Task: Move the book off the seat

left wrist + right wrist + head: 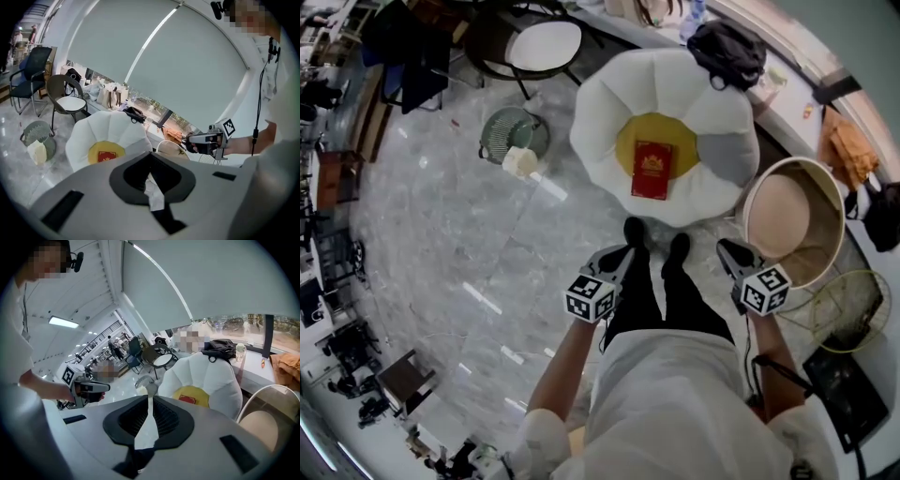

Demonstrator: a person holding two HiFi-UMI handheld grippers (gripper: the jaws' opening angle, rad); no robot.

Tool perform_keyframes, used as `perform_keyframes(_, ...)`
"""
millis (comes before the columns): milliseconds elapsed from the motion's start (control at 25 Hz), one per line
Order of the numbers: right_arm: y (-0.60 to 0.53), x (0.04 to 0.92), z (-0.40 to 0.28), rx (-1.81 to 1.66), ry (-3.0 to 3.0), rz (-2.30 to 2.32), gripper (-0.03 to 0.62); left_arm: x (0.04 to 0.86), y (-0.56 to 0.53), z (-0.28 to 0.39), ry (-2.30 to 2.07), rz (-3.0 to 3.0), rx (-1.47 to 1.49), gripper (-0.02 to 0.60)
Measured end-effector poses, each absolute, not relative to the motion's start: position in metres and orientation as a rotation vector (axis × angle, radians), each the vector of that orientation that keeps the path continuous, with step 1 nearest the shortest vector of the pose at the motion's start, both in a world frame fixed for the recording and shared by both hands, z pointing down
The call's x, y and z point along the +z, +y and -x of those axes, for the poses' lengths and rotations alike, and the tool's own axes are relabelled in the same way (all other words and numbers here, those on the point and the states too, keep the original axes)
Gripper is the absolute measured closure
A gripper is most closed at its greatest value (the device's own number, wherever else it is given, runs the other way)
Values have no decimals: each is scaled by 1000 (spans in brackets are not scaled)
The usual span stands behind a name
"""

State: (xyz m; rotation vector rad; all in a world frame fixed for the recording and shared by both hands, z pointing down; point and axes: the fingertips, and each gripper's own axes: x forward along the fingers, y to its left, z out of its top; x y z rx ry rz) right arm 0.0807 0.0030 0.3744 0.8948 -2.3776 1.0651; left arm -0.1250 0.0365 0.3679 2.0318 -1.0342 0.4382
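Two claws are pressed together with nothing between them, one held low on each side of the person's legs. The left claw (625,253) and the right claw (727,247) both point forward at the seat (609,103) and stop well short of it. The book (652,171) lies flat on the yellow centre of that white, petal-shaped seat, clear of the petals.

The seat's front edge sits just beyond the person's black shoes. To the left, the grey marble floor (441,234) lies open as far as a round green wire object (514,133). On the right, a round beige tub (797,161) stands just beside the seat's petals. Behind the seat, a black bag (727,49) rests on the tabletop (802,89), close to the seat's back edge.

The red cover carries a gold emblem and gold print too small to read. Each claw's cube shows black-and-white square markers.
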Motion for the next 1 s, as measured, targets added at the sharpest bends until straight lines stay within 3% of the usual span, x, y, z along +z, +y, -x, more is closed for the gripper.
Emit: perform_keyframes(1000,-70,639,26,1303,-2177,-938,542,636,-60,175,-963,-1894,484,577)
